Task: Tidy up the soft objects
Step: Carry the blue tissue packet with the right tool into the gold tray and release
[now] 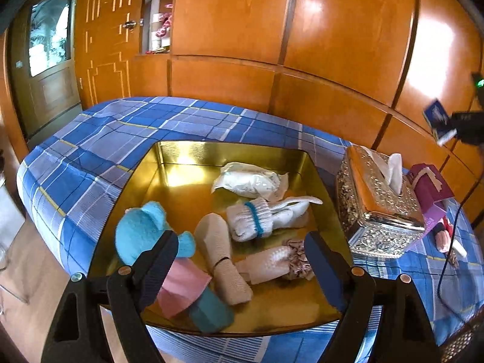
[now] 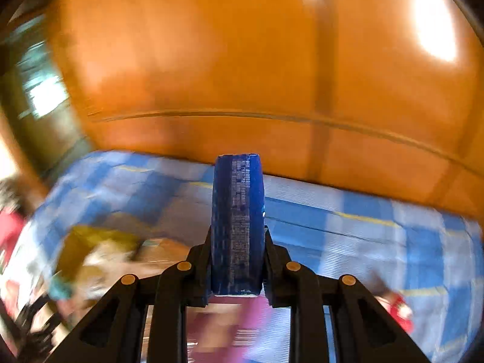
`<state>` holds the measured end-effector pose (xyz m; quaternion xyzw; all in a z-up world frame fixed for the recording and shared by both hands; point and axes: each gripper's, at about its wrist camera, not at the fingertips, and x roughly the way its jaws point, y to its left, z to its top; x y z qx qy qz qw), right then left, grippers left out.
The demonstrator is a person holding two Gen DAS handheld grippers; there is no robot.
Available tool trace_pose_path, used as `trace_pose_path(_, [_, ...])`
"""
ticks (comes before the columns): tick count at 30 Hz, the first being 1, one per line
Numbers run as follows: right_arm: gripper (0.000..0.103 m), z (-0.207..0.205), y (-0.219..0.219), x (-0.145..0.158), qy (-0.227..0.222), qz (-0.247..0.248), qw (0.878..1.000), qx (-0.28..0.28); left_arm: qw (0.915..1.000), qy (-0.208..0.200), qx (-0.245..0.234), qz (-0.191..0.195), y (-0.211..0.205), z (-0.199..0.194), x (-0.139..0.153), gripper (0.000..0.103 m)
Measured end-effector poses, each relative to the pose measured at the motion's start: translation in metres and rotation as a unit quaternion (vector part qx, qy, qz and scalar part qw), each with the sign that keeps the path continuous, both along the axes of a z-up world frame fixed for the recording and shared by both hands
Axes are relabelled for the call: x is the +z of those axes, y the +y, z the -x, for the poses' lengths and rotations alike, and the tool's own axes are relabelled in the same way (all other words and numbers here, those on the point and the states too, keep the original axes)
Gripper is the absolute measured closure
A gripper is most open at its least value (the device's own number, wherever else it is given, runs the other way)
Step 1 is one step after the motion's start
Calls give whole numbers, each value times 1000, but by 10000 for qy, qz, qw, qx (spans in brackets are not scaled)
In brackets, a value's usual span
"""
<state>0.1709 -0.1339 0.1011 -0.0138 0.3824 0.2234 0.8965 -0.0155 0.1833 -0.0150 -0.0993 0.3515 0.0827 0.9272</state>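
Note:
A gold tray (image 1: 169, 157) sits on the blue plaid bed. It holds a turquoise plush toy (image 1: 142, 227), a pink cloth (image 1: 184, 284), a teal item (image 1: 211, 311), a beige rolled bandage (image 1: 220, 257), a white sock with a blue band (image 1: 257, 220), a white packet (image 1: 251, 181) and a pink scrunchie (image 1: 296, 260). My left gripper (image 1: 242, 260) is open above the tray's near side, empty. My right gripper (image 2: 237, 242) is shut on a blue tissue pack (image 2: 237, 217), held in the air; it also shows at the far right of the left wrist view (image 1: 438, 121).
An ornate silver tissue box (image 1: 378, 208) stands right of the tray. A maroon packet (image 1: 429, 184) and a small doll (image 1: 444, 233) lie beyond it. Orange wooden wardrobe panels (image 1: 332, 45) back the bed. A black cable (image 1: 453, 242) hangs at the right. The right wrist view is motion-blurred.

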Motion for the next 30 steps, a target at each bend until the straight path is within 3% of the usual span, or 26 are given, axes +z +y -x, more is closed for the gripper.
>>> trace_pose_path(7, [79,77,93,-25,117,133,9836,1797,9994,20,353,44,23,3,-2,17])
trace_pose_path(13, [79,118,160,-70,473,476,9629,2613,9957,-56,919,42,48,9,0,11])
trace_pose_path(19, [78,115,208,-107,660,663,9596,2652,9945,-88,1038,101,58,11,0,11])
trace_pose_path(21, [69,109,218,-115,763,647,9604,2599,9944,-61,1049,122,59,11,-2,11])
trace_pose_path(24, [56,102,219,-124,1001,524,9632,2438,9942,-38,1060,147,60,10,-4,11])
trace_pose_path(30, [57,107,202,-115,830,465,9677,2336,9941,-40,1069,181,61,10,-6,11])
